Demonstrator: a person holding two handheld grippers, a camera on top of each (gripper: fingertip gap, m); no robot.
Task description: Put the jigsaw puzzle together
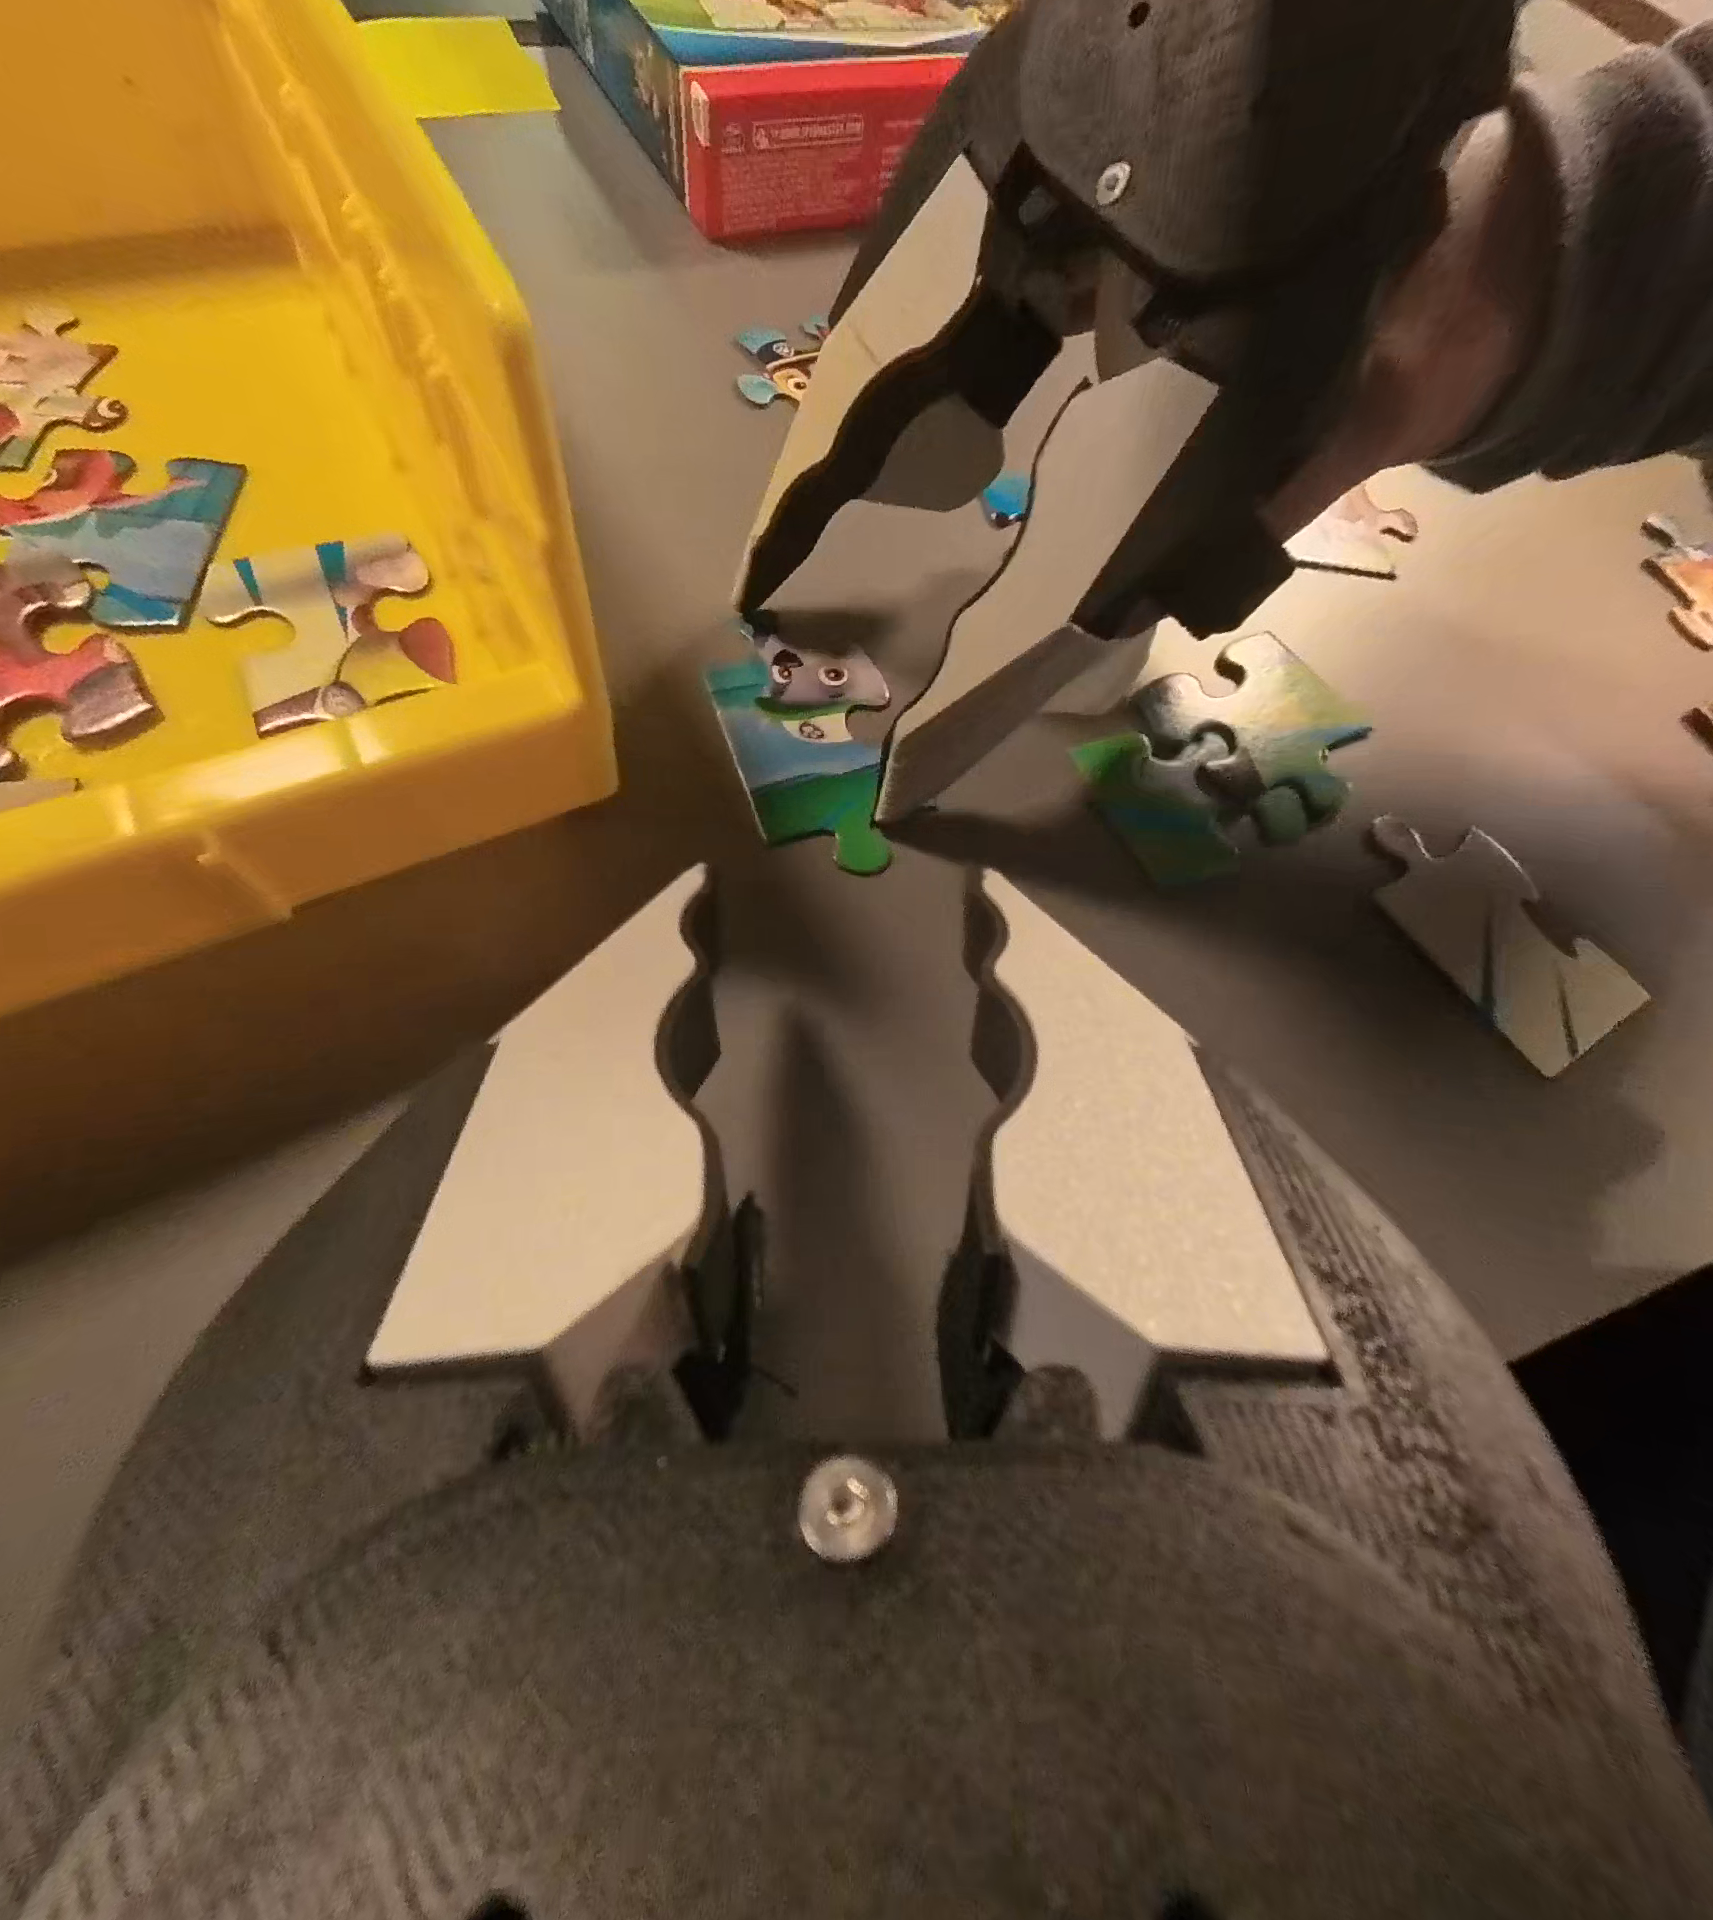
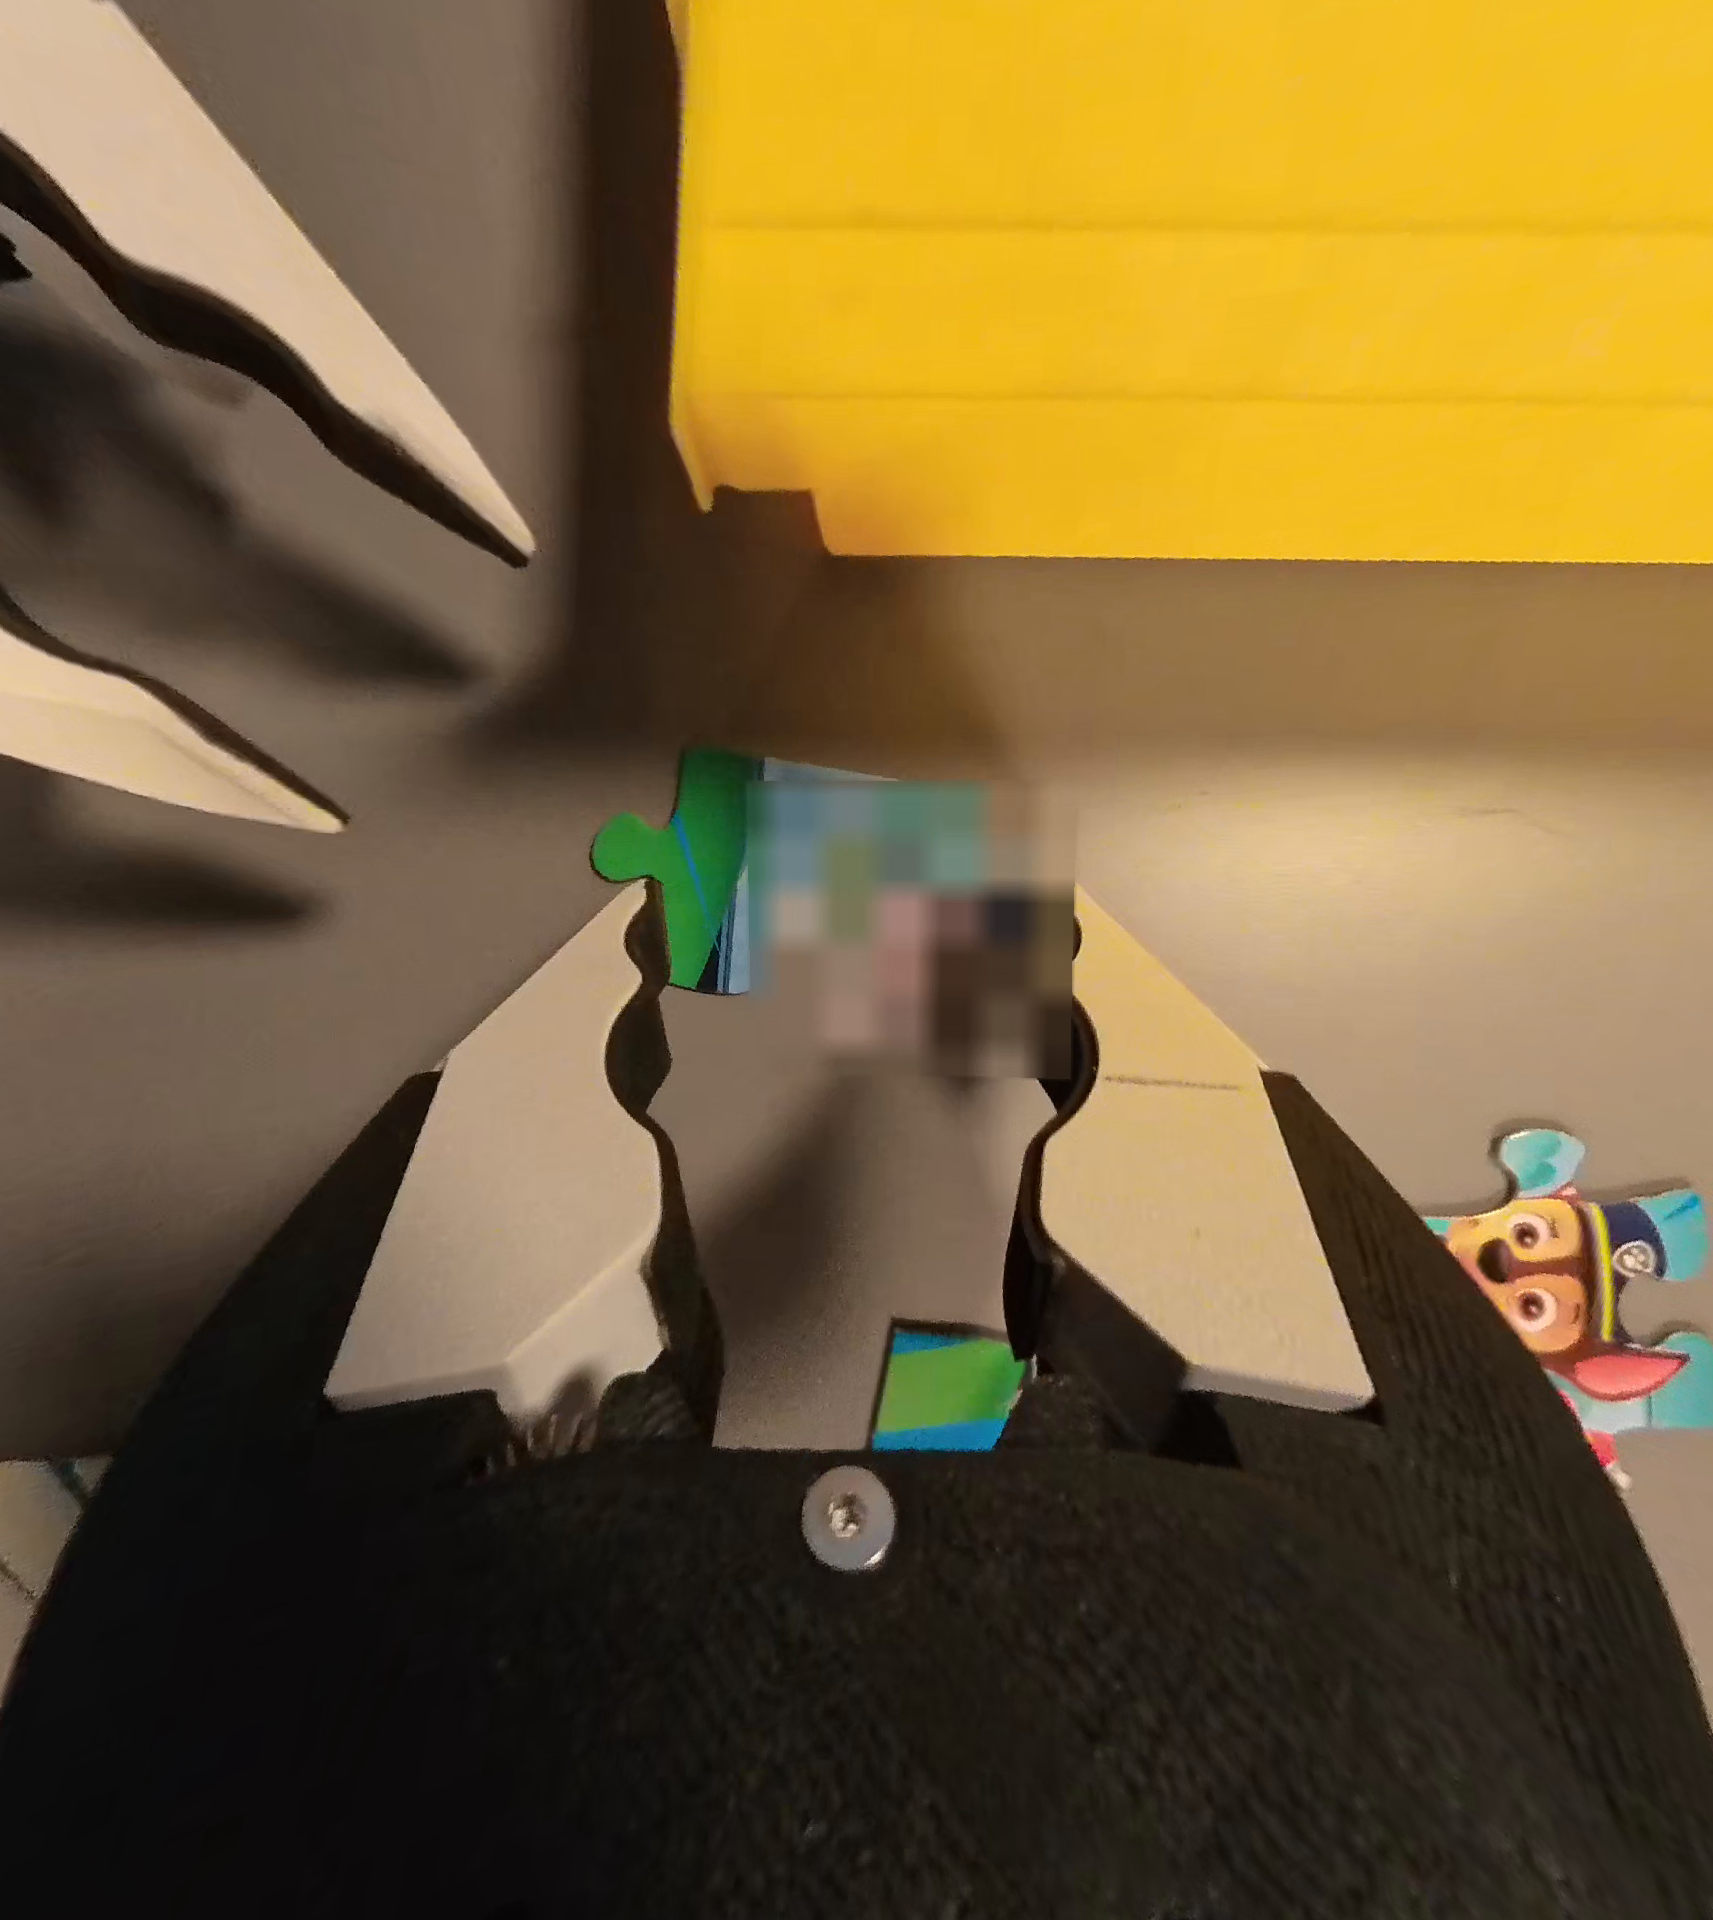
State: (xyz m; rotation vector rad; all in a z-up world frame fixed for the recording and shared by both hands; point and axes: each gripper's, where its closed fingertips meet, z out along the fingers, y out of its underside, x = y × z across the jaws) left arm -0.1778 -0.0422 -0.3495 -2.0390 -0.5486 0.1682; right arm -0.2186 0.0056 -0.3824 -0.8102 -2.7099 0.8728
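Note:
A puzzle piece (image 1: 800,774) with a green bottom and a green tab lies flat on the grey table, just right of the yellow bin (image 1: 364,790). My right gripper (image 1: 819,717) comes down over it with its jaws spread, one fingertip at the piece's far corner and the other by the green tab. In the right wrist view the piece (image 2: 701,873) lies between the open fingers of my right gripper (image 2: 860,904), partly under a mosaic patch. My left gripper (image 1: 836,883) is open and empty, just short of the piece's tab. It also shows at the left of the right wrist view (image 2: 433,688).
The yellow bin (image 2: 1247,312) holds several puzzle pieces (image 1: 52,623). Loose pieces lie on the table to the right (image 1: 1216,758), (image 1: 1506,945), (image 2: 1579,1299). A red and blue box (image 1: 790,145) stands at the back. The table edge (image 1: 1558,1351) runs at the lower right.

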